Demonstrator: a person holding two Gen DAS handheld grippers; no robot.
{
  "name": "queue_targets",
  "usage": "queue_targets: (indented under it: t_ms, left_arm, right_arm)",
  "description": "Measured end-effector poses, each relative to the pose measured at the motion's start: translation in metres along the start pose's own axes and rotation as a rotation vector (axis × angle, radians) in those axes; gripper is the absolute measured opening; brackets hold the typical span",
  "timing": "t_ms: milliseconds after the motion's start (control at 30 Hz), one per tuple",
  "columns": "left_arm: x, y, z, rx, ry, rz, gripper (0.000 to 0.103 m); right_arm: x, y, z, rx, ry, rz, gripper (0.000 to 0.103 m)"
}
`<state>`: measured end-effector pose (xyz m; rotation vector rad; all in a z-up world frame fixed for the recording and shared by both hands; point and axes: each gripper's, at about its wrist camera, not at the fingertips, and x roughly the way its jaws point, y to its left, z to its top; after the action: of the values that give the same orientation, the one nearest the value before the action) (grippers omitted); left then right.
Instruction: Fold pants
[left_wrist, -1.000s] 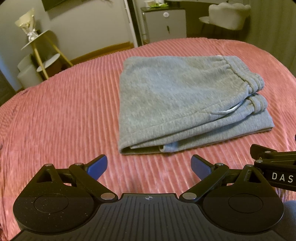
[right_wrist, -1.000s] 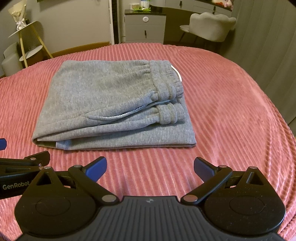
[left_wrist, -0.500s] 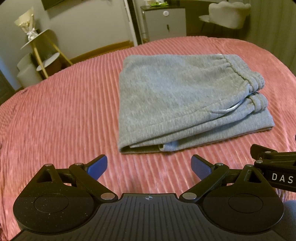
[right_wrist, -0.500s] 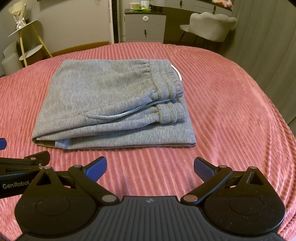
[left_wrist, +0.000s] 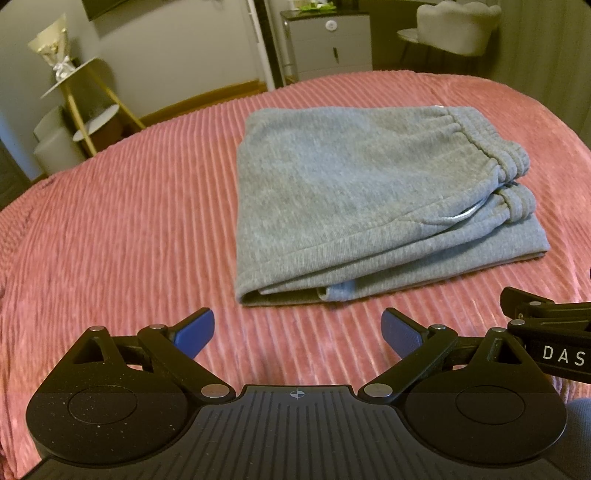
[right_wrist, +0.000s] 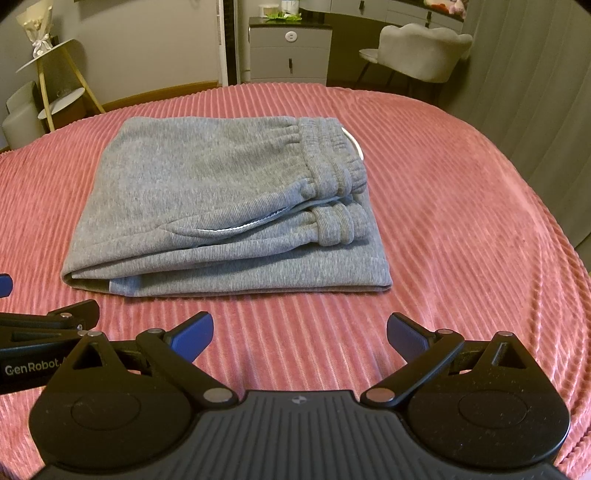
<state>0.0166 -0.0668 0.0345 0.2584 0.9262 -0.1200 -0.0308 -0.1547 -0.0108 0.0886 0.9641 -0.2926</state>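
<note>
Grey sweatpants (left_wrist: 362, 199) lie folded into a compact rectangle on a pink ribbed bedspread (left_wrist: 129, 229), waistband and cuffs stacked at the right end. They also show in the right wrist view (right_wrist: 221, 210). My left gripper (left_wrist: 297, 328) is open and empty, held short of the near left corner of the pants. My right gripper (right_wrist: 300, 332) is open and empty, short of the near edge of the pants. Neither touches the cloth.
A gold-legged side table (left_wrist: 77, 99) with a bouquet stands at the back left. A grey drawer cabinet (right_wrist: 290, 51) and a pale chair (right_wrist: 421, 48) stand beyond the bed. A grey curtain (right_wrist: 535, 92) hangs at the right.
Both grippers have drawn back slightly from the pants and stay open. The pants have not moved.
</note>
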Motion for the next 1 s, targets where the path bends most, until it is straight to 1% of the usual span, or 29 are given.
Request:
queue_targets:
  t_ms: [1000]
  left_arm:
    - [0.0086,-0.0004,0.0017,0.005,0.013,0.006,0.1]
  right_arm:
    - [0.0045,0.0004,0.0003,-0.012,0.005,0.0,0.1]
